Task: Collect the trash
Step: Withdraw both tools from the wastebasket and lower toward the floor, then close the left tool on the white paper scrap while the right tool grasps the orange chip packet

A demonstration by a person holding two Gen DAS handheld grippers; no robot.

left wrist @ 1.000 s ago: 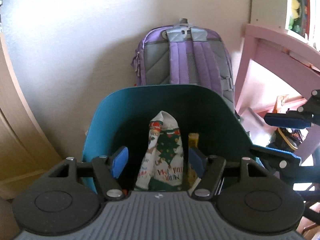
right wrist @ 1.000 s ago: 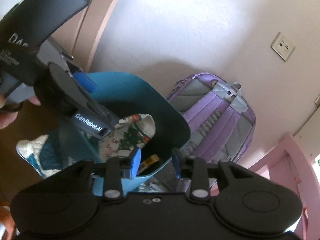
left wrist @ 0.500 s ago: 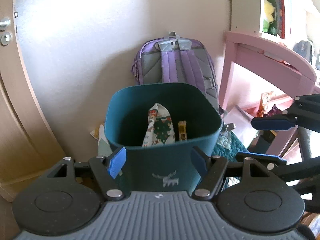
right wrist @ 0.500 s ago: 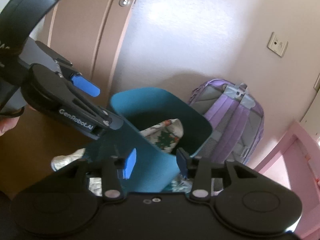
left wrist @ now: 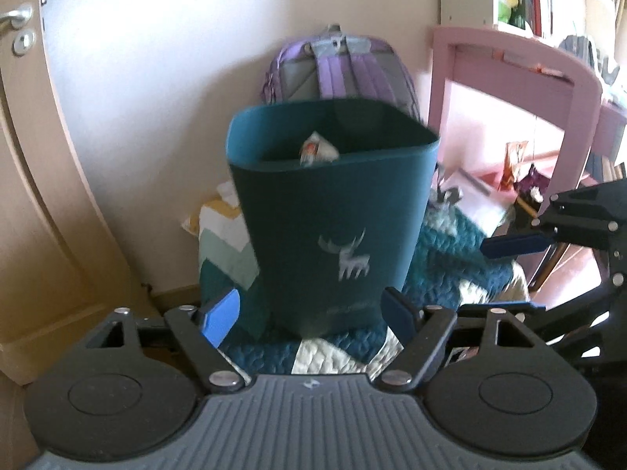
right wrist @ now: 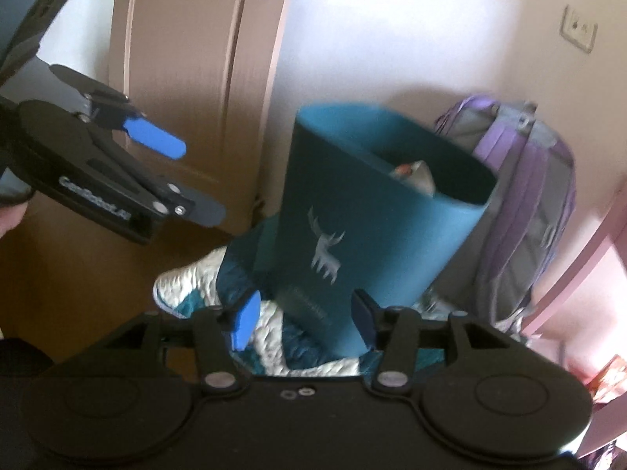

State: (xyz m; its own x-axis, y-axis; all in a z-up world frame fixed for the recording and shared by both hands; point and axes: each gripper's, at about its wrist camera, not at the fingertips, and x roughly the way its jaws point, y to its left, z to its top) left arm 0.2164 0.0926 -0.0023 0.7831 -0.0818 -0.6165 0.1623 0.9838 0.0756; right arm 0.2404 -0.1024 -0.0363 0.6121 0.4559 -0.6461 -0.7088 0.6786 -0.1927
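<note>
Left wrist view: my left gripper (left wrist: 311, 309) hangs with jaws apart, holding nothing, before the teal bin (left wrist: 333, 211), which bears a pale deer logo (left wrist: 347, 260) and stands on a quilt (left wrist: 450, 270); a printed wrapper (left wrist: 317, 150) pokes up inside. Right wrist view: my right gripper (right wrist: 303, 315) is also spread and empty near the bin, and "GenRobot.AI" shows, blurred, on the left gripper's side.

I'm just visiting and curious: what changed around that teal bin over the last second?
Both hand-held grippers, left and right, drew back from over the teal bin, so its deer-printed front shows instead of its inside. Both stayed open and empty. The printed wrapper stayed inside; the purple backpack stayed put.
</note>
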